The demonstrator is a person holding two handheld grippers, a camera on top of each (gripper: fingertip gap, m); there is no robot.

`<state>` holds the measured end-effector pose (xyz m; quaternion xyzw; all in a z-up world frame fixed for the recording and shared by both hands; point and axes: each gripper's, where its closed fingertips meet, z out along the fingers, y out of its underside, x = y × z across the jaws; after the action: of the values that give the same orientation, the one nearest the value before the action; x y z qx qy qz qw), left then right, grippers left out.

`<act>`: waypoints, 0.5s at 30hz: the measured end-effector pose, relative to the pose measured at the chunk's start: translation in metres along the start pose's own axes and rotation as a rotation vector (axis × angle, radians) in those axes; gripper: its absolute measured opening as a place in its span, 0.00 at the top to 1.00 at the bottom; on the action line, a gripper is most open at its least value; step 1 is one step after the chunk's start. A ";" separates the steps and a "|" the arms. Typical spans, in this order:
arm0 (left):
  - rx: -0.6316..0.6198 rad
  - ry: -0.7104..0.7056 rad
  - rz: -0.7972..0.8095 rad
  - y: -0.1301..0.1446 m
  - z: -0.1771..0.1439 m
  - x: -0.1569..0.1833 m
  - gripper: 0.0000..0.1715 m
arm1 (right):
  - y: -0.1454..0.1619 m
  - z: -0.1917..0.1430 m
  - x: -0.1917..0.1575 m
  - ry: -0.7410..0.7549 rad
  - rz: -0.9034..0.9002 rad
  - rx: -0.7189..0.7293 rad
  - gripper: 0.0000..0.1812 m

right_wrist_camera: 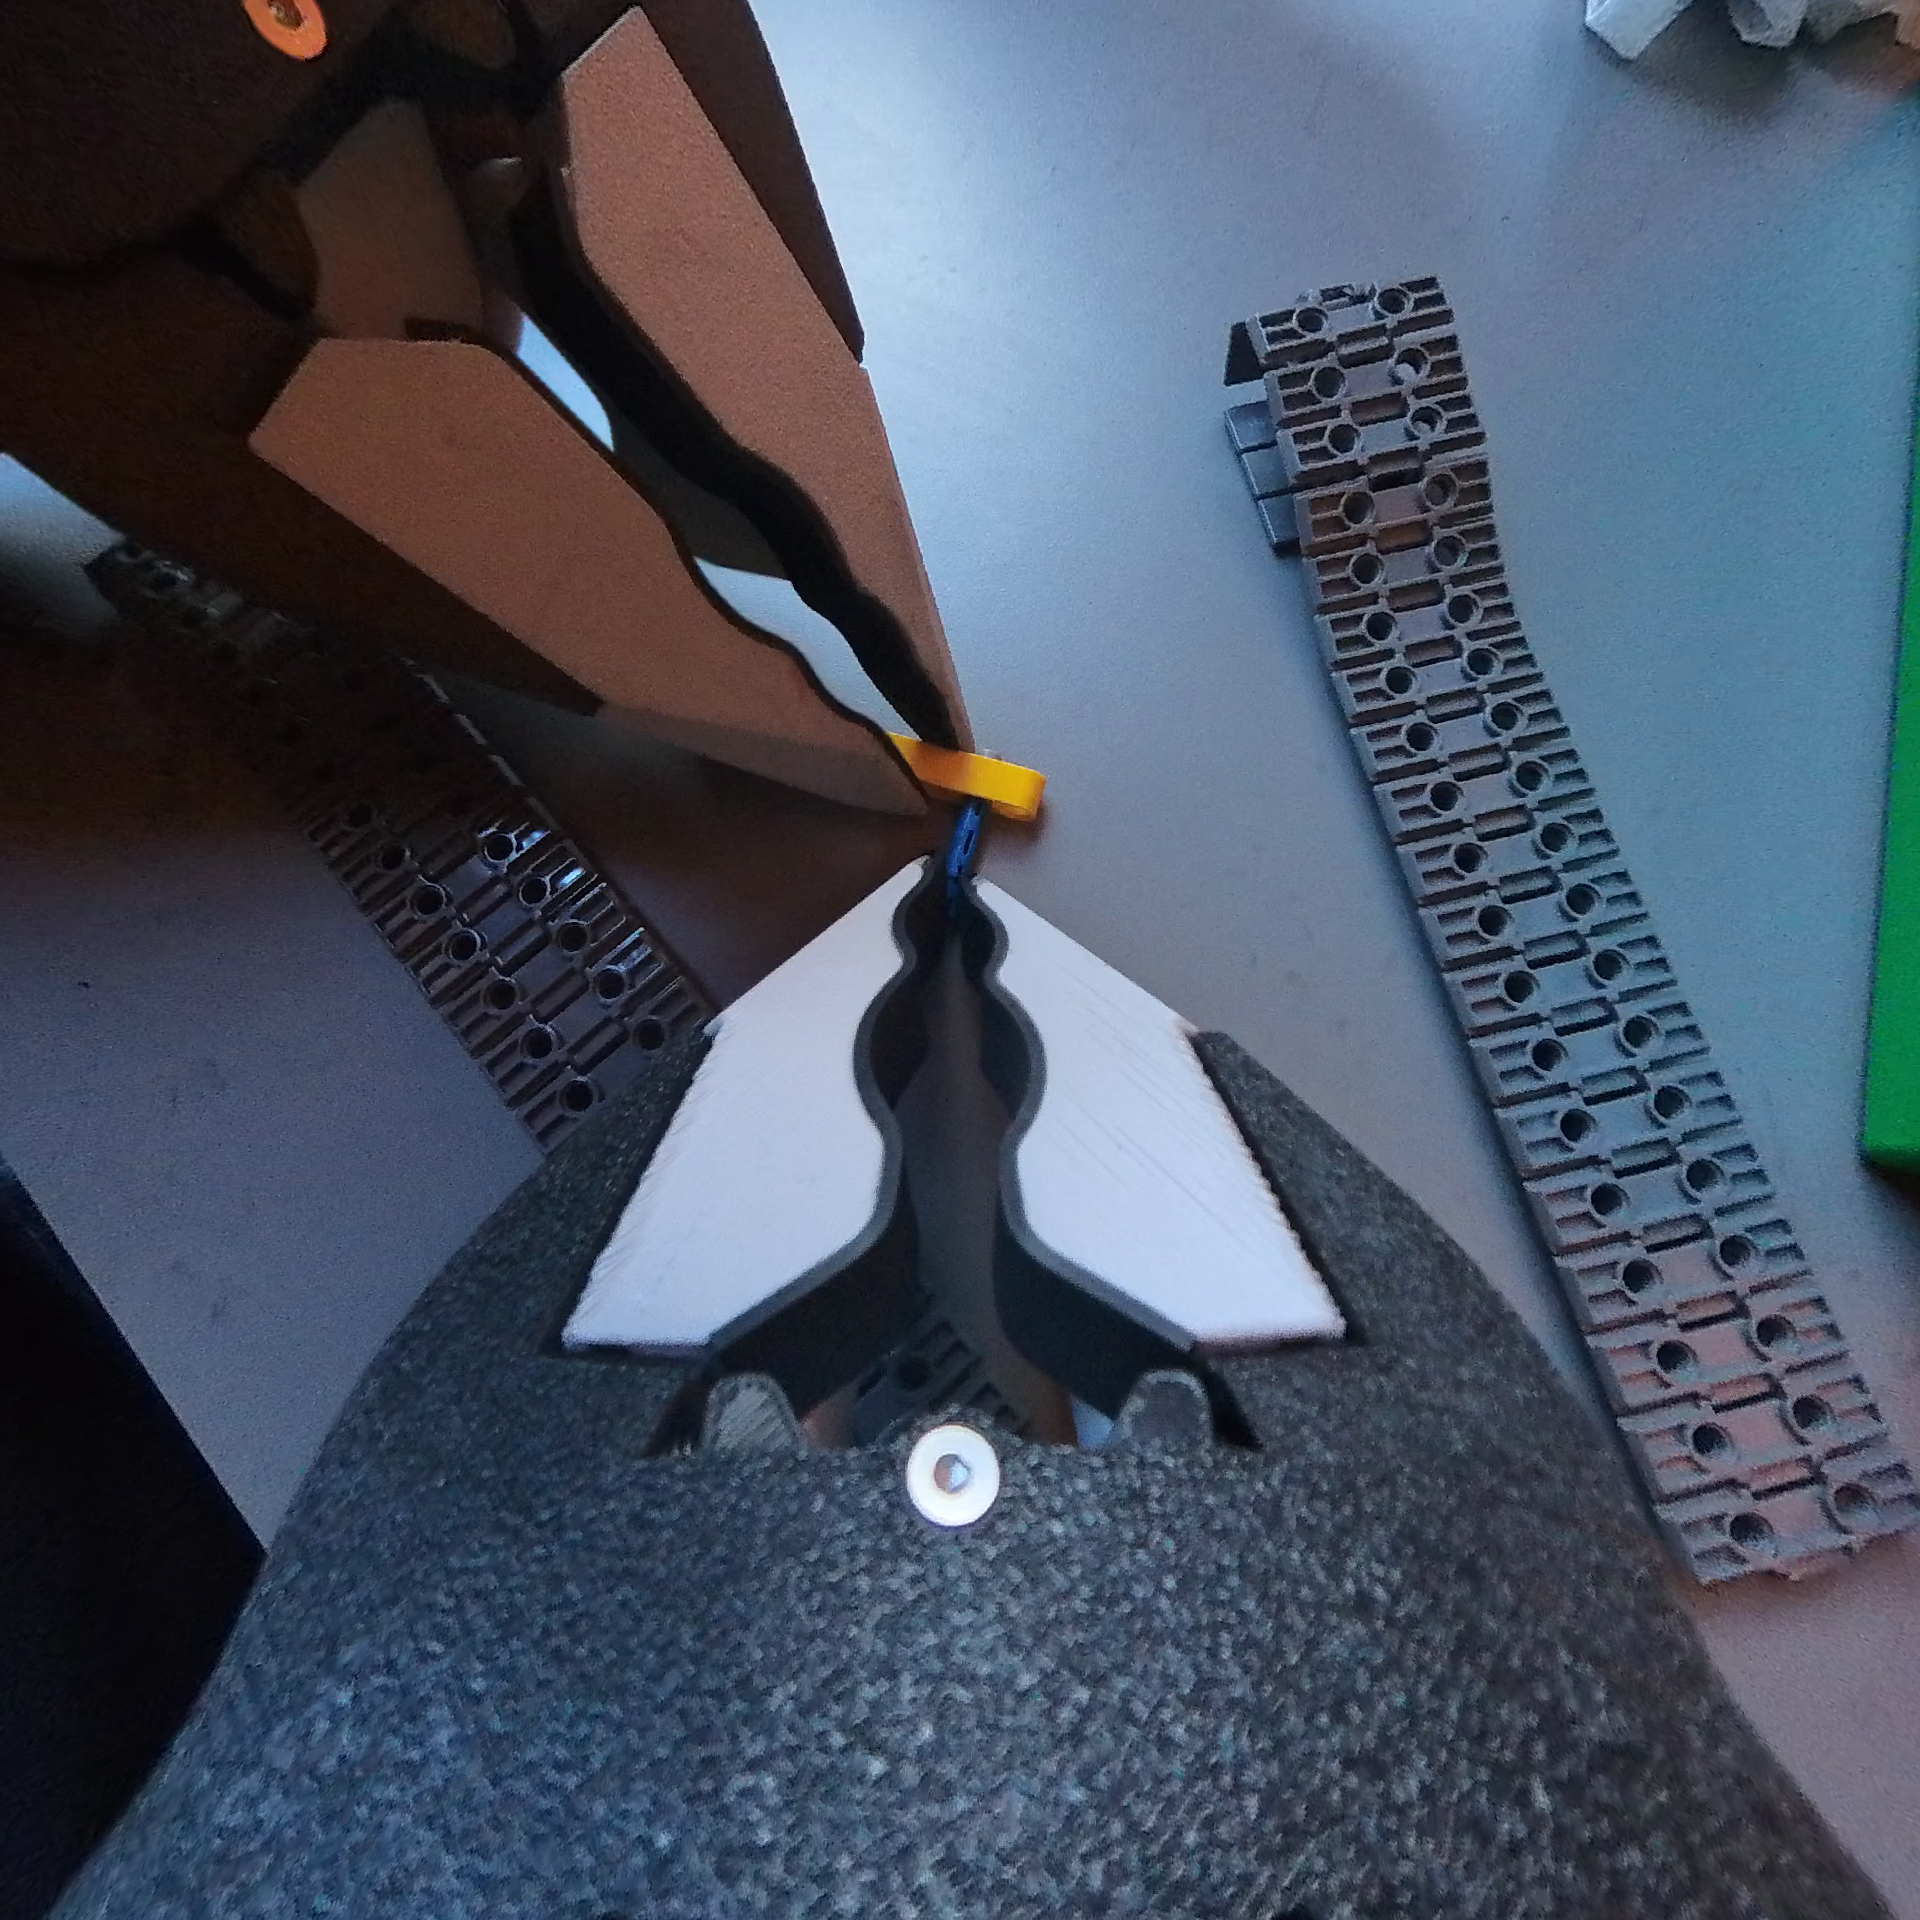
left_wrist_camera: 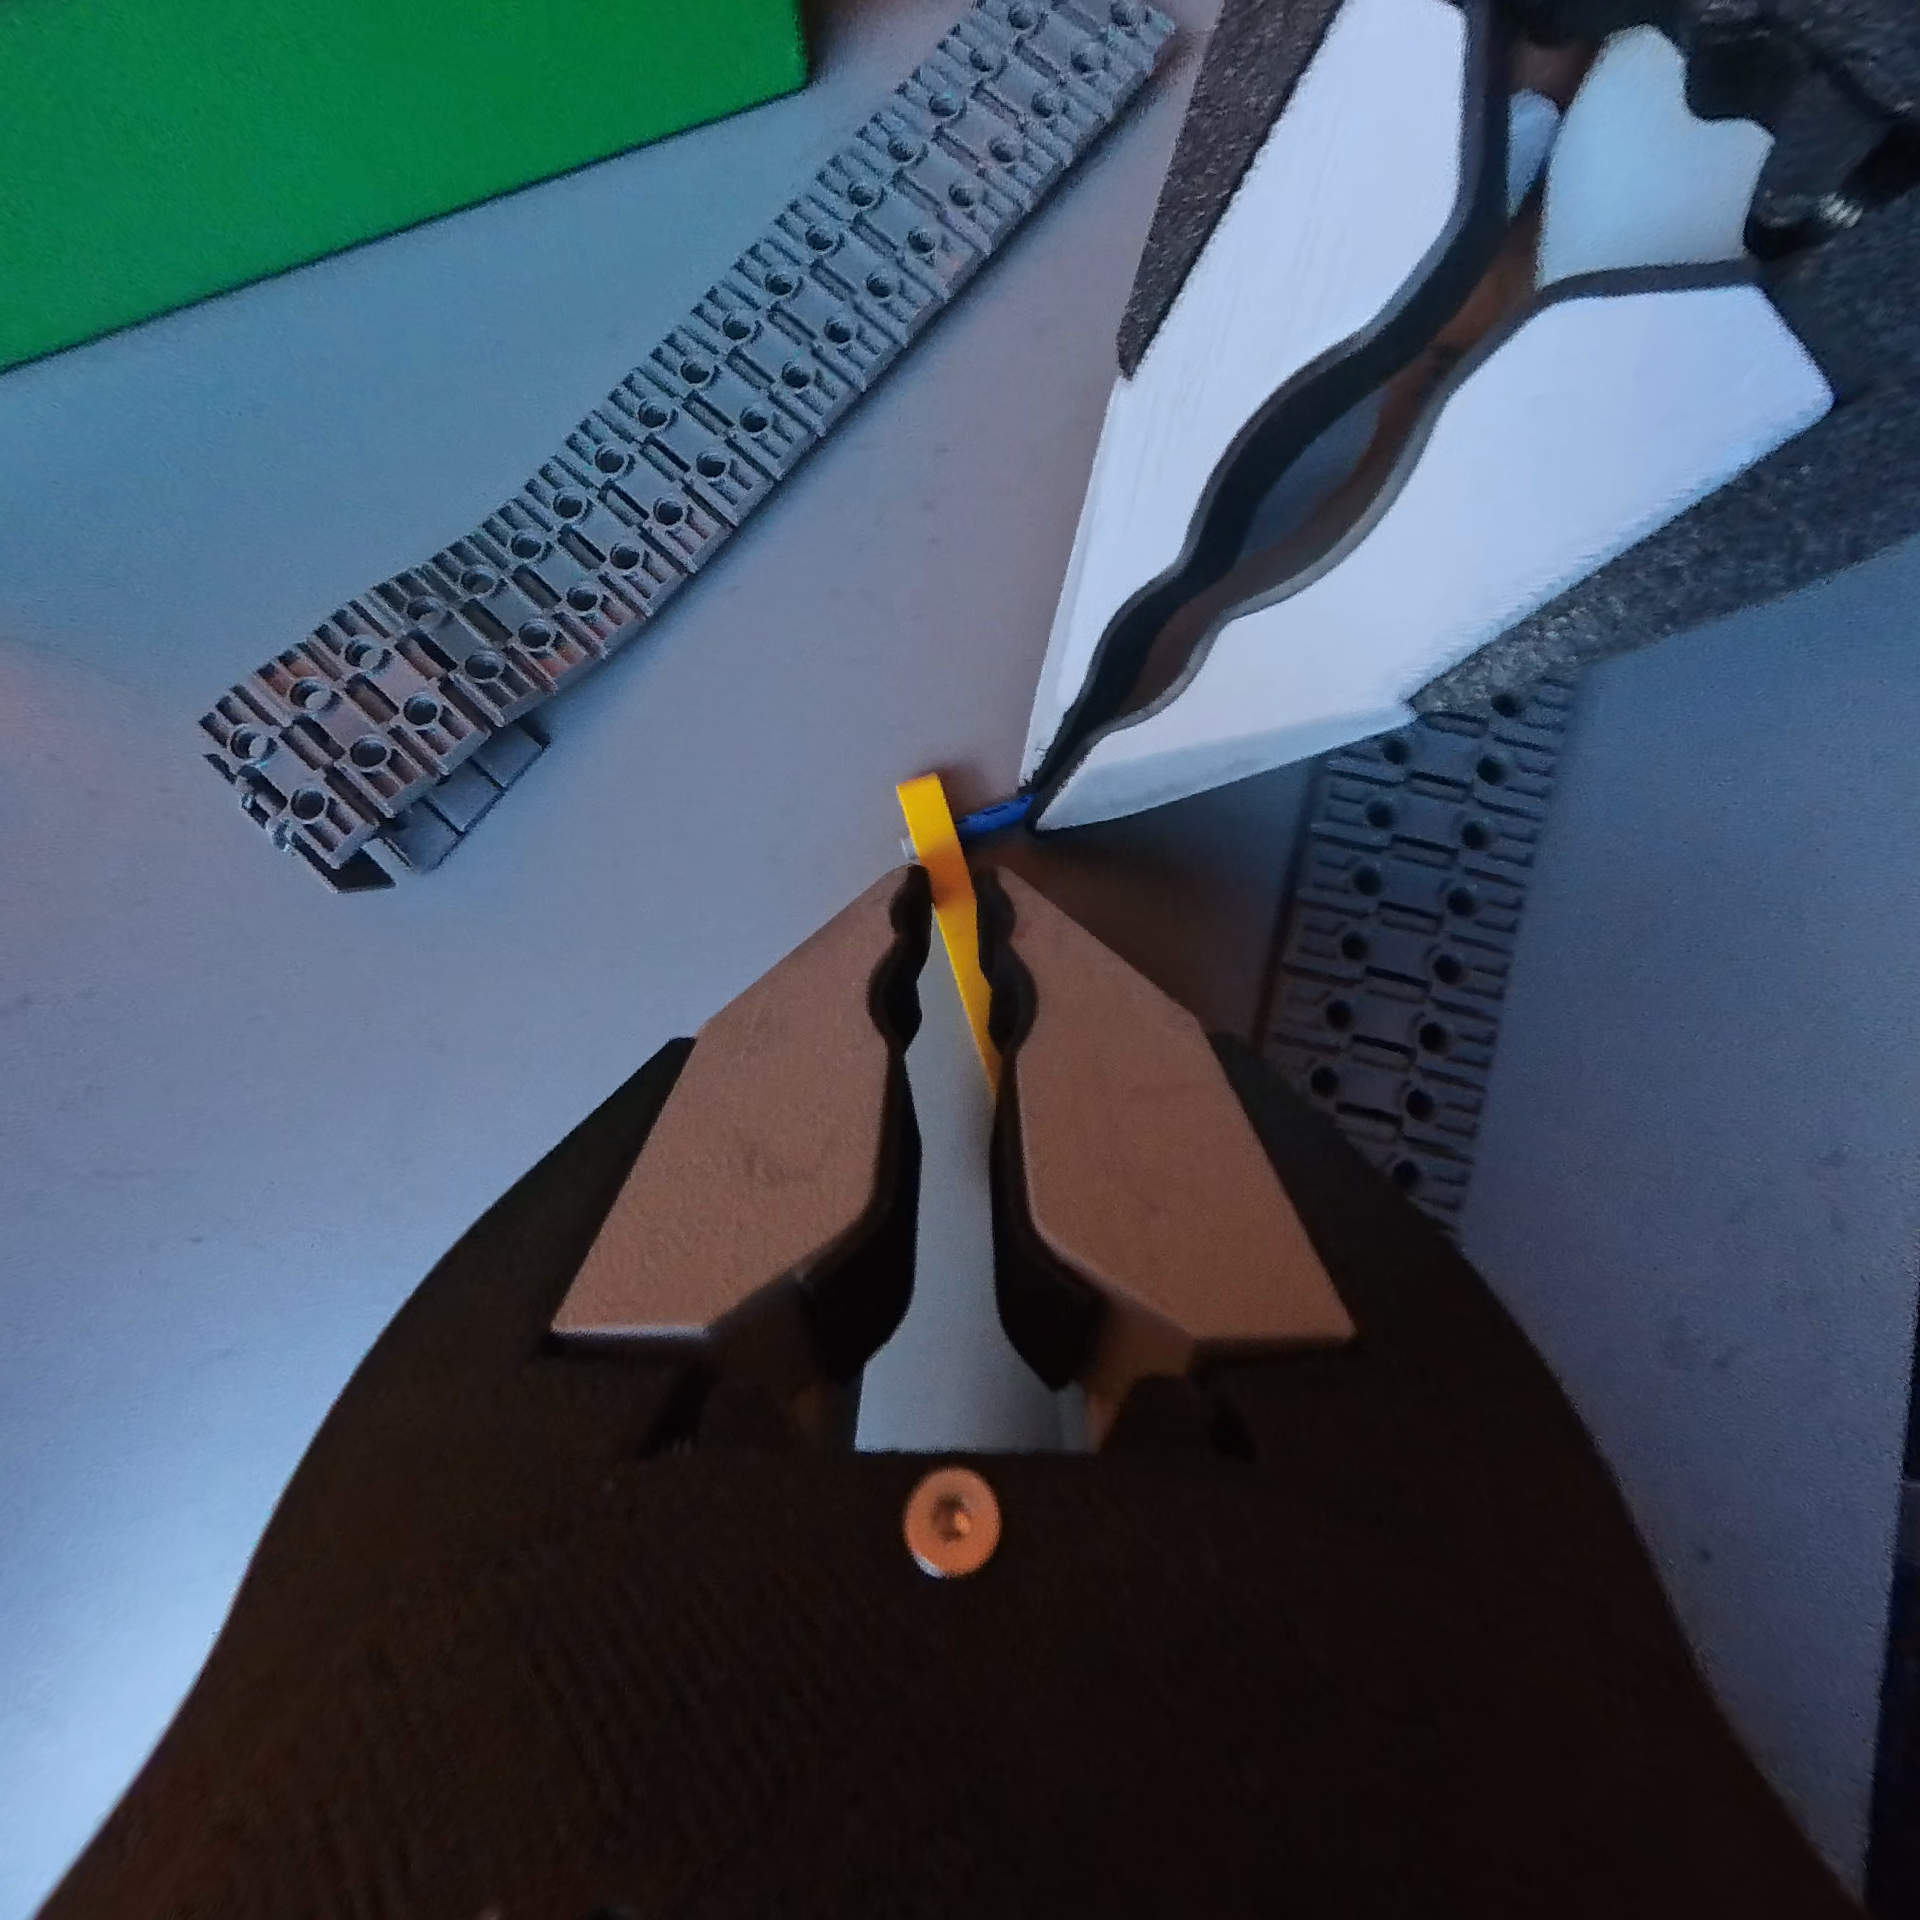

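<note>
The yellow beam sits edge-up between the tips of my left claw, clenched on it, its rounded end poking out past the tips above the grey surface. Into that free end runs a small blue pin, which my right claw pinches by its tail; pin and beam touch. Both pieces look like light, stiff, smooth plastic, I judge: easy to let twist, so the beam is best held across its flat faces and the pin near its far end. My two claws meet almost at right angles, tips nearly touching, both tilted down toward the surface. One grey studded track lies well apart beyond them, another track under my right claw, and a green board past the first.
</note>
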<state>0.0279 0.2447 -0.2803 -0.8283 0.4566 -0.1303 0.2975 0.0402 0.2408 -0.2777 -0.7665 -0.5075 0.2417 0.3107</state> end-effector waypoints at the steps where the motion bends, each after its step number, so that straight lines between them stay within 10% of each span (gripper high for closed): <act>1: -0.004 -0.002 0.012 0.000 0.000 0.000 0.95 | 0.000 0.000 0.000 -0.006 -0.004 0.000 1.00; 15: -0.021 0.032 0.125 0.000 0.000 0.000 0.95 | -0.001 0.001 0.000 -0.081 -0.036 -0.010 1.00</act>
<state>0.0281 0.2447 -0.2802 -0.7991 0.5134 -0.1198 0.2888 0.0392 0.2411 -0.2778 -0.7482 -0.5348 0.2643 0.2903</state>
